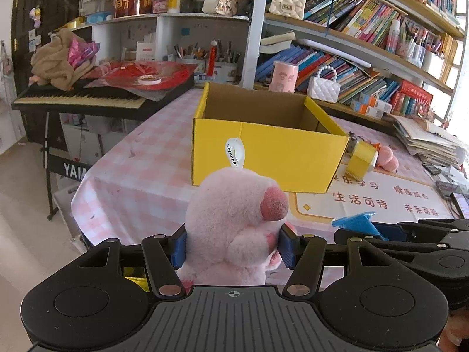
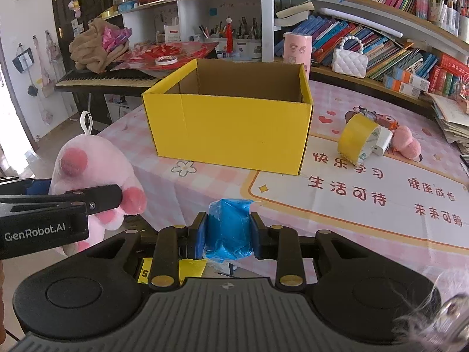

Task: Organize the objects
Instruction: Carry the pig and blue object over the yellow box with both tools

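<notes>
Both grippers loaded, short of the yellow box [image 2: 228, 129]

Left gripper [image 1: 233, 245] clamps the pink plush [image 1: 234, 220], right gripper [image 2: 228, 234] the blue roll [image 2: 228, 228], above the table's near edge; squashy grips could slip, or snag the box's near wall.

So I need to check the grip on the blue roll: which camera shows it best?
The right wrist view: the blue roll sits centred in the right gripper, both pads pressed on its sides. The left wrist view shows only a blue edge at the right, behind the pink plush.
</notes>
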### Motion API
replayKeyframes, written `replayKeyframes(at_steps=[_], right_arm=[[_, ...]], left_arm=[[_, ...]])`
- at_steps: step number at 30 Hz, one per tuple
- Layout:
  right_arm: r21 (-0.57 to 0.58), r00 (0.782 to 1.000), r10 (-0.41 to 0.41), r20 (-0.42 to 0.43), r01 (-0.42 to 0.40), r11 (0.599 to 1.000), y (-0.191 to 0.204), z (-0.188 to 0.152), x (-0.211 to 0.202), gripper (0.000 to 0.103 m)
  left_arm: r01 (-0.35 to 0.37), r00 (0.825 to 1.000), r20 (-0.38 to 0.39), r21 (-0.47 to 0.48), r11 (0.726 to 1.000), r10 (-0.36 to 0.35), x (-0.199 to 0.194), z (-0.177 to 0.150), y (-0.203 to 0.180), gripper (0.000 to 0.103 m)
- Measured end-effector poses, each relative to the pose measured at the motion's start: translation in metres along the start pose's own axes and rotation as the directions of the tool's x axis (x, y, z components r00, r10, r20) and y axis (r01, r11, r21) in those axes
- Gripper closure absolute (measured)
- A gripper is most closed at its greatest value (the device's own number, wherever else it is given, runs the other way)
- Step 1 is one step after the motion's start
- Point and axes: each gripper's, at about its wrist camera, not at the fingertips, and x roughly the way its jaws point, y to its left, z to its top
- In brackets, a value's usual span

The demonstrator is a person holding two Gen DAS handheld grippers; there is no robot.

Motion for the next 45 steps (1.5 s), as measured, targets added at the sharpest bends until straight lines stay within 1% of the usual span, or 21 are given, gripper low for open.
replayKeyframes(at_steps=[14, 19, 22, 28, 33, 36, 40, 45], right_arm=[[0.009, 1.000, -0.027, 0.006, 0.027, 1.000, 0.003, 0.001, -0.003, 0.075], [0.010, 1.000, -0.027, 0.011, 0.027, 1.000, 0.004, 0.001, -0.001, 0.075], [0.019, 0.999, -0.029, 0.023, 0.029, 0.999, 0.003, 0.009, 0.002, 0.075], [0.051, 0.995, -0.040, 0.093, 0.035, 0.998, -0.007, 0.041, 0.003, 0.075], [0.059, 0.980, -0.034, 0.196, 0.023, 0.998, -0.015, 0.081, 0.008, 0.075], [0.053, 0.972, -0.034, 0.233, 0.023, 0.998, -0.021, 0.106, 0.017, 0.075], [0.039, 0.969, -0.041, 0.243, 0.033, 0.999, -0.033, 0.132, 0.039, 0.075], [0.018, 0.979, -0.038, 0.202, 0.035, 0.999, -0.051, 0.153, 0.078, 0.075]], left_arm=[[0.023, 1.000, 0.021, 0.009, 1.000, -0.023, -0.006, 0.001, 0.003, 0.044], [0.025, 0.997, 0.069, 0.027, 0.999, -0.027, -0.009, 0.008, 0.002, 0.044], [0.025, 0.995, 0.098, 0.030, 0.999, -0.028, -0.010, 0.017, 0.003, 0.044], [0.036, 0.987, 0.155, 0.022, 0.999, -0.039, -0.003, 0.047, 0.001, 0.044], [0.040, 0.976, 0.211, 0.041, 0.998, -0.047, 0.010, 0.078, -0.005, 0.044], [0.035, 0.971, 0.233, 0.052, 0.998, -0.046, 0.022, 0.096, -0.010, 0.044], [0.023, 0.971, 0.236, 0.046, 0.999, -0.033, 0.047, 0.117, -0.016, 0.043], [-0.004, 0.981, 0.193, 0.033, 0.999, -0.003, 0.088, 0.133, -0.022, 0.043]])
